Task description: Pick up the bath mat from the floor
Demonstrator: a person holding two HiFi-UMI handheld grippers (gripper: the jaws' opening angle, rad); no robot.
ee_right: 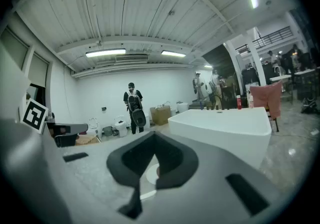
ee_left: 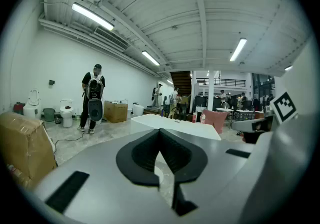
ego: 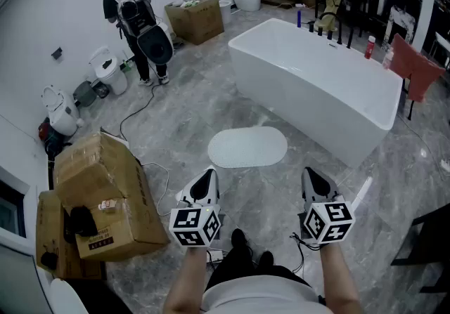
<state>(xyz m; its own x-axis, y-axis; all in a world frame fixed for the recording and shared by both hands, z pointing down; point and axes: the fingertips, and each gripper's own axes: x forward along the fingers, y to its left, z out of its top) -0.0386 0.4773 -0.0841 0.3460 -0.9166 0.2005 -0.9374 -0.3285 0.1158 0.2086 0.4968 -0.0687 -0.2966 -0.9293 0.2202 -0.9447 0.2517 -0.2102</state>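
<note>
The bath mat is a white oval lying flat on the grey marble floor, just in front of the bathtub. Both grippers hover above the floor on the near side of the mat, apart from it. My left gripper is shut and holds nothing; it points at the mat's near left edge. My right gripper is shut too, also with nothing in it, to the right of the mat. In the left gripper view the jaws meet, and in the right gripper view the jaws also meet.
A white freestanding bathtub stands beyond the mat. Taped cardboard boxes sit close on the left, with a cable trailing over the floor. A person stands at the far wall beside toilets. A pink cloth hangs at the far right.
</note>
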